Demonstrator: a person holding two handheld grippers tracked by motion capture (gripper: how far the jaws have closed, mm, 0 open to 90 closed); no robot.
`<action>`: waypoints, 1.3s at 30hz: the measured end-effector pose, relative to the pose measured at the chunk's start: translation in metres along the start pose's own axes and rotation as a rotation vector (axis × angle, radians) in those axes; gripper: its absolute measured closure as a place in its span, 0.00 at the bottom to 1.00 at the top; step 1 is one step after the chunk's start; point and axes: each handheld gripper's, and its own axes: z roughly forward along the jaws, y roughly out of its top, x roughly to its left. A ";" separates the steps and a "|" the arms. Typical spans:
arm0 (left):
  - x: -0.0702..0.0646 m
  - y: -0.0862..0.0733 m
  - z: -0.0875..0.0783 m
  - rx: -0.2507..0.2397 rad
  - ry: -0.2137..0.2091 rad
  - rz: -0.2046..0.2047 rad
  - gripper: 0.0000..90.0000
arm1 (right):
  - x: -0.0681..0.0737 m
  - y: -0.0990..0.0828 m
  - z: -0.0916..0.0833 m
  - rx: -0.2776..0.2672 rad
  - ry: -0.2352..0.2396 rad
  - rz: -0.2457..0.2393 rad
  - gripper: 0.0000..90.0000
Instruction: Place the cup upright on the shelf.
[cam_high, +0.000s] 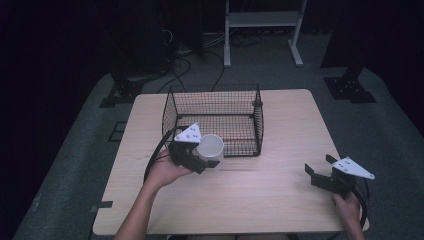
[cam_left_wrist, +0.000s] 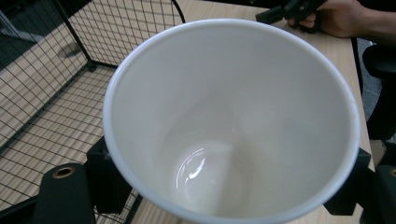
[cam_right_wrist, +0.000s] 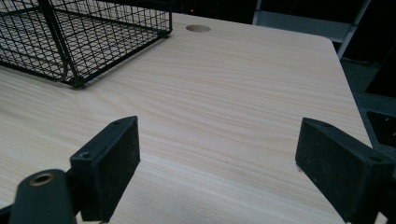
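A white cup is held by my left gripper, shut on it just in front of the black wire basket. In the left gripper view the cup opens toward the camera, empty, with the jaws pressed on both its sides and the basket to the left. My right gripper hovers near the table's right front edge, open with nothing between its jaws. In the right gripper view its two black pads stand wide apart over bare wood.
The light wooden table has a round cable hole near its far edge. A white metal stand and cables lie on the floor behind. The basket's corner is at the upper left of the right gripper view.
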 end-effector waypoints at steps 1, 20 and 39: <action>0.002 0.002 -0.001 0.000 -0.003 0.001 0.23 | 0.000 0.000 0.000 0.000 0.001 -0.001 0.15; 0.032 0.031 -0.013 0.025 0.016 0.004 0.23 | 0.001 0.000 0.000 0.000 0.003 -0.005 0.15; 0.068 0.048 -0.009 0.065 0.058 0.000 0.23 | 0.001 0.000 0.000 -0.003 0.004 -0.009 0.15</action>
